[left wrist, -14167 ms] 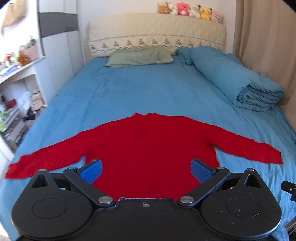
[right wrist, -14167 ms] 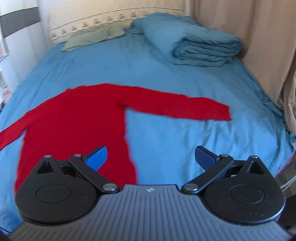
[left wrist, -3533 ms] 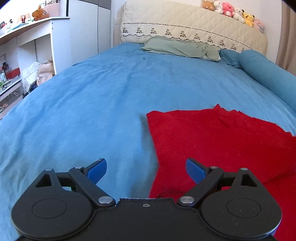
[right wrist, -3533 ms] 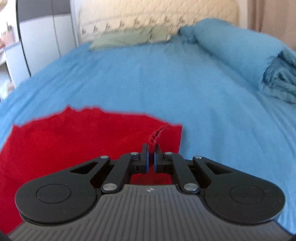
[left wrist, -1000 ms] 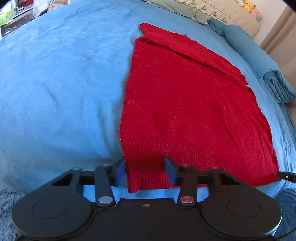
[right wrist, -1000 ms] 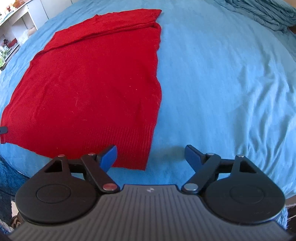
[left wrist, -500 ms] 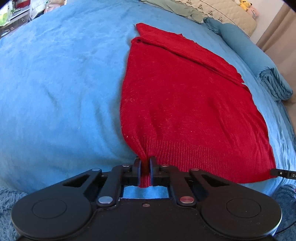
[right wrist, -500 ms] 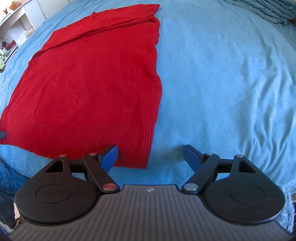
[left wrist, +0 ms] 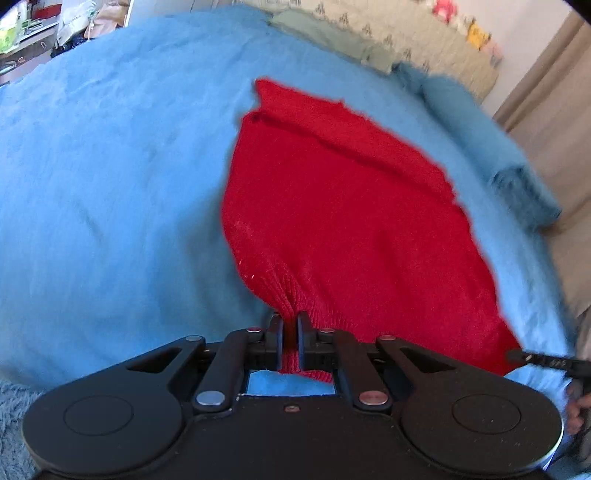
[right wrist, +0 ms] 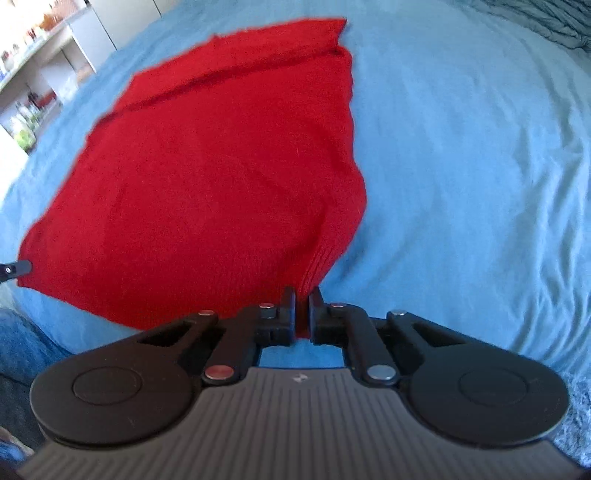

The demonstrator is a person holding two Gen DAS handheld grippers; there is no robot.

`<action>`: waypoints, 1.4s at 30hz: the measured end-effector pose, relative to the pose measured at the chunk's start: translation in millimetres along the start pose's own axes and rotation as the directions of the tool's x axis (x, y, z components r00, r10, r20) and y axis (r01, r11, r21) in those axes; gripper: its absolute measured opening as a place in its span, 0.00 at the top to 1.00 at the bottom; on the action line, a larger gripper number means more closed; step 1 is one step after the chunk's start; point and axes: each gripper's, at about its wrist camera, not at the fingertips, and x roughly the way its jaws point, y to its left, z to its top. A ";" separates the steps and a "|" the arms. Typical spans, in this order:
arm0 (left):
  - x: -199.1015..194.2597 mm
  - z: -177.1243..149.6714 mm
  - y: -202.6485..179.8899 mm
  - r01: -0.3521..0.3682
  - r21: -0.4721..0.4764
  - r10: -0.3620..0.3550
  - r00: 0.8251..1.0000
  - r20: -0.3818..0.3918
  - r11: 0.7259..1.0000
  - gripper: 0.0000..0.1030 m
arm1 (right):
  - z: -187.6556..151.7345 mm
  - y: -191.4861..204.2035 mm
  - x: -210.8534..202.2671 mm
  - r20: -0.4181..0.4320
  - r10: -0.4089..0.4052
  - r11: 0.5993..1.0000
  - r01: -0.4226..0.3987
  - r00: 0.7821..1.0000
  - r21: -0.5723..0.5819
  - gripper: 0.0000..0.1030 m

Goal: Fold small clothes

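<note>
My sweater (left wrist: 351, 221) lies flat on the bed (left wrist: 110, 166), its sleeves folded across the far end. My left tongs (left wrist: 290, 328) pinch its near left hem corner, my right tongs (right wrist: 302, 310) the near right corner. Pillows (left wrist: 332, 40) lie beyond.

A wide bed (left wrist: 110, 177) under a blue sheet fills both views, its cover lightly creased. At the head of the bed stands a cream quilted headboard (left wrist: 424, 48), with blurred soft toys (left wrist: 476, 35) along its top. A pale green pillow (left wrist: 332, 40) lies just below the headboard, and a folded blue duvet (left wrist: 491, 155) beside it. A beige curtain (left wrist: 554, 122) hangs past the duvet. White shelves (right wrist: 44, 74) stand off the bed's other side.
</note>
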 end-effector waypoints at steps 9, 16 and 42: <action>-9.0 110.9 -22.7 0.120 -0.014 -0.114 0.973 0.202 0.993 0.94 | 81.7 -9.2 -51.8 0.257 0.154 0.976 -0.187 0.954 0.111 0.79; 66.5 244.0 -38.4 0.090 -0.032 -0.076 0.951 0.300 0.995 0.94 | 225.4 -14.1 -26.9 0.407 0.159 0.966 -0.228 0.900 0.126 0.79; 225.5 322.2 -23.4 -0.156 -0.031 0.157 0.928 0.337 0.987 0.07 | 362.1 3.0 177.9 0.436 -0.039 0.997 0.005 0.899 0.078 0.00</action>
